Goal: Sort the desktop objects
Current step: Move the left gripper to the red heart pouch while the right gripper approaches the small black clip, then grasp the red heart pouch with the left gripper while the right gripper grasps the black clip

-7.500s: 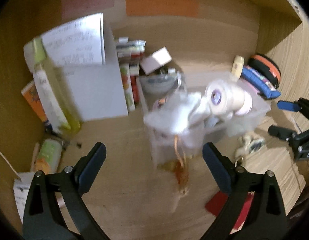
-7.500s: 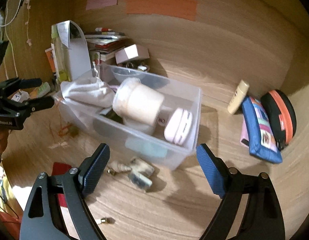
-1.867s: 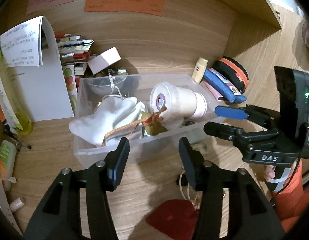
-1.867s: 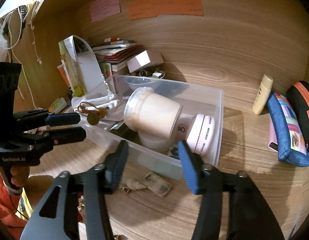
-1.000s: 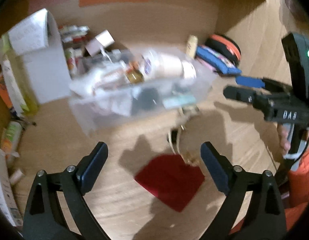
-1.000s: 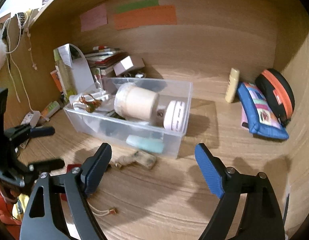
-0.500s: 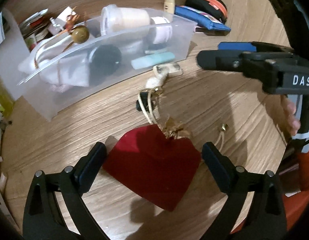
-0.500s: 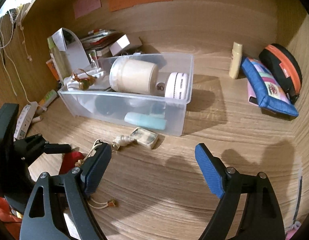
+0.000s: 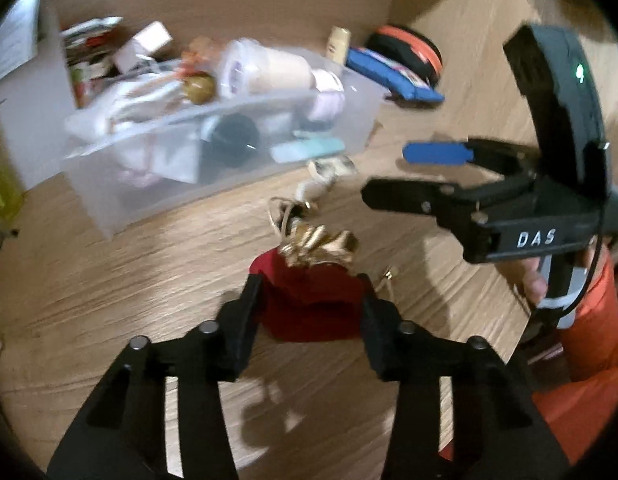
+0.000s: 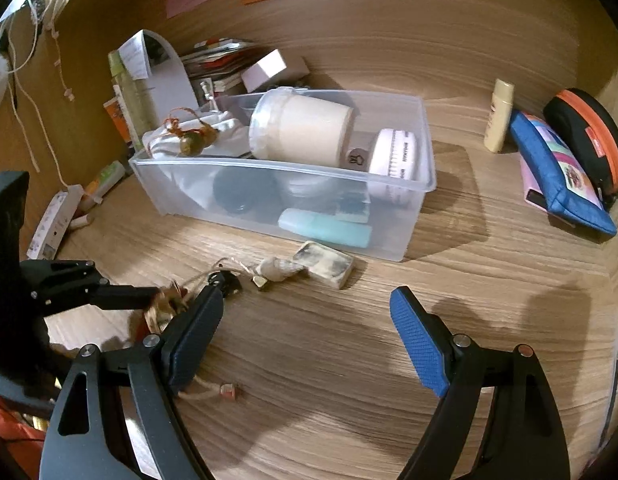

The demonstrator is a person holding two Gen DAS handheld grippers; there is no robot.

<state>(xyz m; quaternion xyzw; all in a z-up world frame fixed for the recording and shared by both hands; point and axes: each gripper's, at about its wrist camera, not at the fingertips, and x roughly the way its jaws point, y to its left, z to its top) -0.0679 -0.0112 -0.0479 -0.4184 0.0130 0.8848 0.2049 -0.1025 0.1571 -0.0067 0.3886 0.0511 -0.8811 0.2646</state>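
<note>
A red drawstring pouch (image 9: 309, 300) with a gold ruffled top lies on the wooden desk. My left gripper (image 9: 309, 292) is closed around it, one finger on each side. In the right wrist view the left gripper (image 10: 149, 296) shows at the left with the pouch's gold top (image 10: 161, 308). My right gripper (image 10: 305, 332) is open and empty above the bare desk; it also shows in the left wrist view (image 9: 405, 172). A clear plastic bin (image 10: 389, 240) holds a cream jar (image 10: 305, 128), a white cloth, a beaded cord and other items.
A small keychain charm with a flat tile (image 10: 325, 264) lies in front of the bin. A blue pencil case (image 10: 561, 172), an orange-black case (image 10: 597, 136) and a small tube (image 10: 499, 114) sit at the right. Books, papers and a white box stand behind the bin.
My left gripper has moved down onto the red pouch and its fingers have closed in on it. The right gripper has stayed open near the desk front.
</note>
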